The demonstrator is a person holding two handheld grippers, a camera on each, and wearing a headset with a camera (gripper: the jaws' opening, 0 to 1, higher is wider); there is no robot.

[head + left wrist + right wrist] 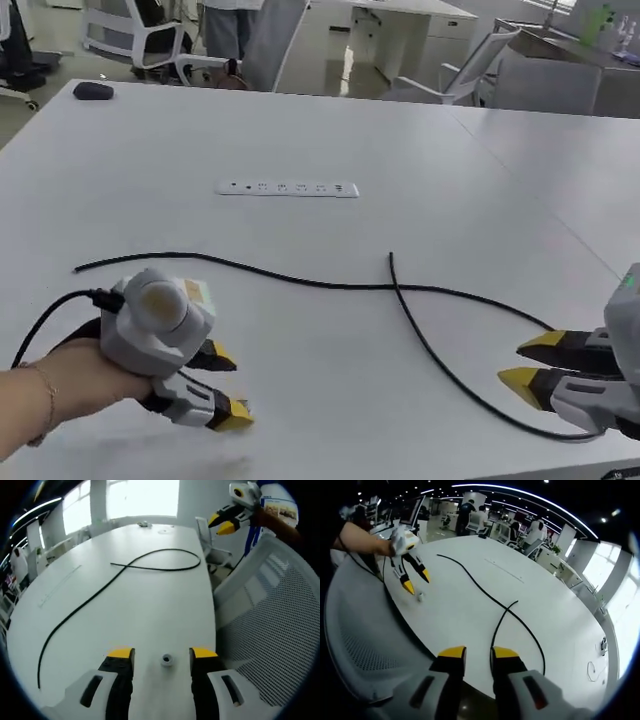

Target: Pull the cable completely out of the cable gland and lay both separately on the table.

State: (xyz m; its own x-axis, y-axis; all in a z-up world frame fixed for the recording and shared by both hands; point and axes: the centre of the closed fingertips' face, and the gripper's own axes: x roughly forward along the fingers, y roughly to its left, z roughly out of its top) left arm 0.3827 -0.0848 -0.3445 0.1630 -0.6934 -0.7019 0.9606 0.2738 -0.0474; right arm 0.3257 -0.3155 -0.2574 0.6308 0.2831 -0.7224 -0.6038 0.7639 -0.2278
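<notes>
White counter (300, 120): thin black cable (330, 285) lies looped; small grey ring-shaped cable gland (166, 659) sits apart between the wide left hand-held gripper (232, 385) jaws. Right hand-held gripper (512, 363) narrow, empty. Separation looks done; next, lift both clear.

White table (420, 150) sweeps right across the head view, power strip (288, 188) lying flat at centre, dark mouse (93, 91) out at ten o'clock. Past the far edge, white chairs (140, 40) at eleven and another at one, glossy pale floor (340, 70) between them. Over in the left gripper view, windows (142, 497) blaze at twelve and a mesh chair (270, 630) fills four o'clock, while the right gripper view catches a curved light strip (510, 488) at twelve.
</notes>
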